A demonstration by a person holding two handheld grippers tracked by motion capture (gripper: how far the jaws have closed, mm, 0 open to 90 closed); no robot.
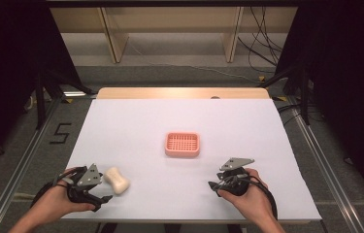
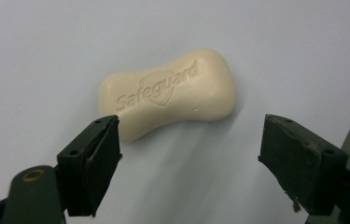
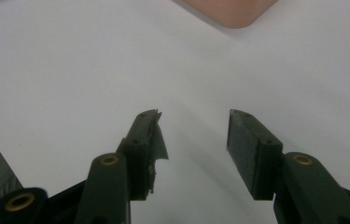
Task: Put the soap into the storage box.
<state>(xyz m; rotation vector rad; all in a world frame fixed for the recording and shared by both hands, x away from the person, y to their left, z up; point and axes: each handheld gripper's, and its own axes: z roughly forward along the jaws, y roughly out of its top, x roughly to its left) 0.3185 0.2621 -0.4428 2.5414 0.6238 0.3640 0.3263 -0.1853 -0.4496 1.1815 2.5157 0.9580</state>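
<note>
The left gripper has its fingers spread wide, holding nothing, with the soap bar lying at 12 o'clock on the white surface. The right gripper has fingers moderately spread, empty, near the pink soap dish at 11 o'clock.

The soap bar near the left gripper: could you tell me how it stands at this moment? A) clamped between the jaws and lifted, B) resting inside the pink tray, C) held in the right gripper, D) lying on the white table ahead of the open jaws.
D: the soap bar lies flat on the white table, just beyond the spread jaws of the left gripper, apart from the pink tray.
</note>
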